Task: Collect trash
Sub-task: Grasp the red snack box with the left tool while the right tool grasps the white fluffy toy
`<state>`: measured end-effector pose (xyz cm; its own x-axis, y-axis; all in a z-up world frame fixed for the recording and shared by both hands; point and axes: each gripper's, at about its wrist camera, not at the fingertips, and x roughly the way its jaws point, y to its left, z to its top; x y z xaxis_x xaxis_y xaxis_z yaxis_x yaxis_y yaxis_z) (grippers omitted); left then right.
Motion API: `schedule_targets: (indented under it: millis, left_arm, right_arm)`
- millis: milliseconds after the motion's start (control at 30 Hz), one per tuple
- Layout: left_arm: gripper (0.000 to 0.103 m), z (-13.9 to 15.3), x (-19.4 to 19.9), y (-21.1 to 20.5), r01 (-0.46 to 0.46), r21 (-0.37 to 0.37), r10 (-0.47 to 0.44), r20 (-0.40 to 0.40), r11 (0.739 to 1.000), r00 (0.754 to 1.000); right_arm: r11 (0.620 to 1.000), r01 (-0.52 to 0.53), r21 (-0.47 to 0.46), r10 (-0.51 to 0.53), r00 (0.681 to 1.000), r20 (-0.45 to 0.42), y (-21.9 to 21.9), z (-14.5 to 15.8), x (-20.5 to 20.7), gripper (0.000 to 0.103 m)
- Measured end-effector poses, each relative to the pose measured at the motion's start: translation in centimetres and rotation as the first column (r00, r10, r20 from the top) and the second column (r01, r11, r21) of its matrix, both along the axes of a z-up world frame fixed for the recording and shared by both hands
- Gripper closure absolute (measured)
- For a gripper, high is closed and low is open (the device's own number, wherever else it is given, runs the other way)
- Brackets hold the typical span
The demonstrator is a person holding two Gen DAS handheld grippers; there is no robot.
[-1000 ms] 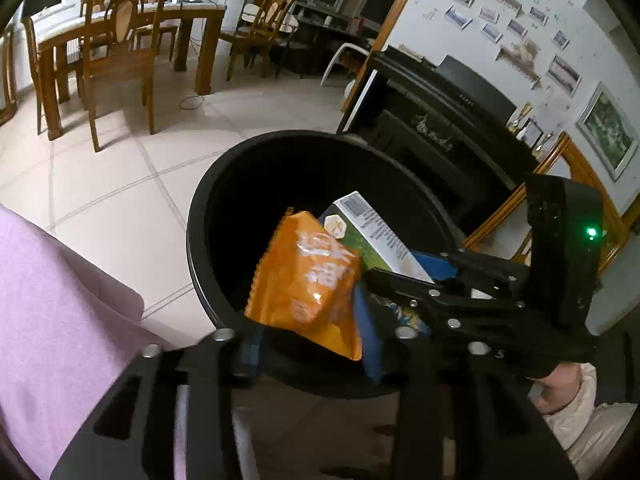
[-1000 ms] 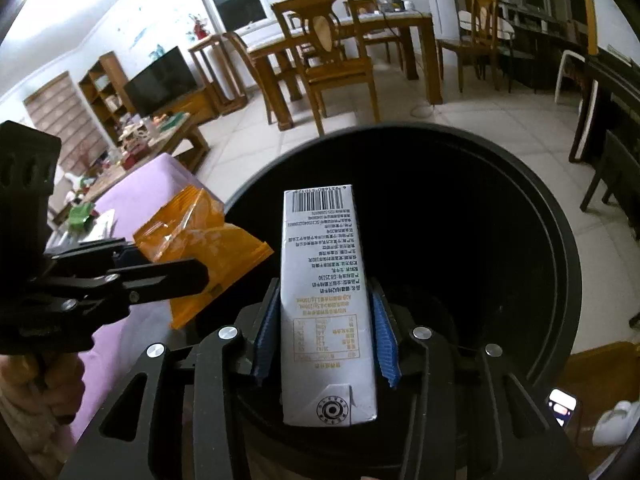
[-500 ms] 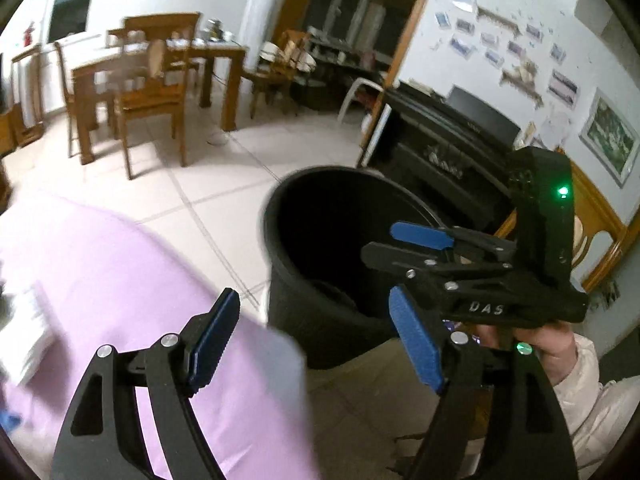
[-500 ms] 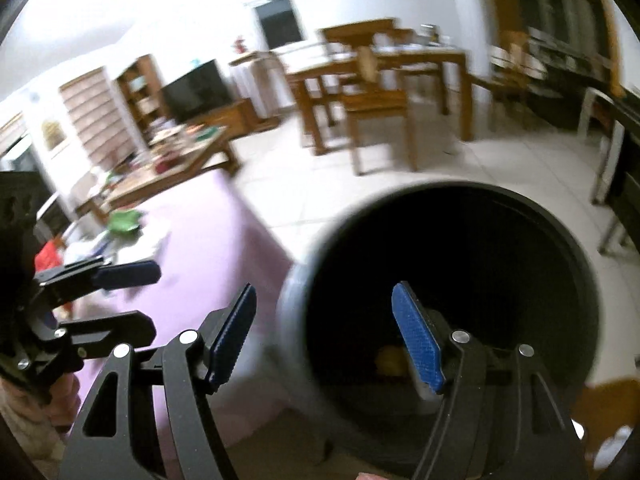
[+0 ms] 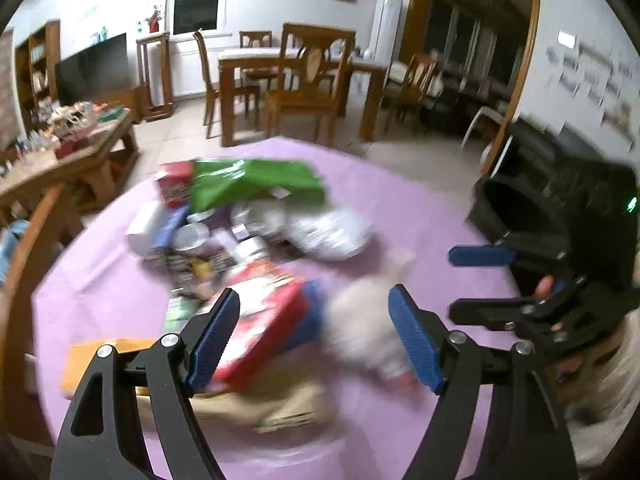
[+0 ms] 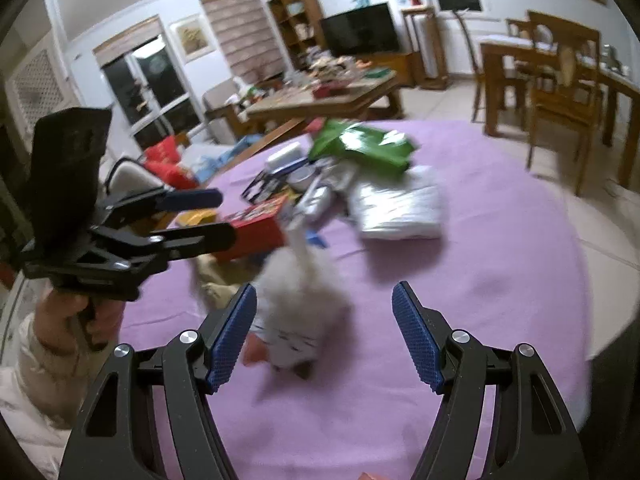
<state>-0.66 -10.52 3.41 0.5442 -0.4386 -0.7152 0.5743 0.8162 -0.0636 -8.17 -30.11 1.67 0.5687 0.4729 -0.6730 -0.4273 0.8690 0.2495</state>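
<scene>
A heap of trash lies on the purple-covered table (image 5: 404,204): a green bag (image 5: 256,184), a red box (image 5: 260,320), a crumpled white tissue (image 5: 360,328), a silvery bag (image 5: 328,232) and an orange packet (image 5: 100,360). My left gripper (image 5: 312,340) hangs open and empty above the red box and the tissue. My right gripper (image 6: 324,340) is open and empty too, over the white tissue (image 6: 300,300). Each shows in the other's view: the right gripper (image 5: 480,280) at the right, the left gripper (image 6: 200,218) near the red box (image 6: 256,228). The pictures are motion-blurred.
A black bin (image 5: 500,208) stands off the table's right side. A dining table with wooden chairs (image 5: 308,80) is behind, and a cluttered low table (image 6: 320,92) and a TV (image 6: 360,32) are farther back. A wooden chair back (image 5: 28,248) curves at the table's left.
Both grippers opened and let the orange packet and the carton drop into the black bin. Then both swung away from the bin to the trash heap on the purple table.
</scene>
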Motion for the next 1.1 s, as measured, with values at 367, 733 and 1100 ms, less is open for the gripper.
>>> schedule_targets:
  millis: [367,733,1100]
  left_arm:
    - [0.027,-4.7,3.1,1.4,0.117,0.149,-0.108,-0.064,0.982,0.992]
    - [0.040,-6.0,5.1,1.6,0.066,0.106,-0.055,-0.104,0.992,0.993]
    - [0.050,-5.4,3.4,3.0,0.004,0.011,-0.003,-0.086,1.000,0.996]
  right_arm:
    - [0.998,-0.028,-0.049,0.023,0.995,-0.093,4.4,-3.2,2.4,0.058]
    - [0.996,-0.048,-0.077,0.038,0.990,-0.134,3.7,-4.6,2.3,0.046]
    - [0.995,-0.100,-0.017,0.097,0.985,-0.142,3.4,-5.0,2.5,0.065]
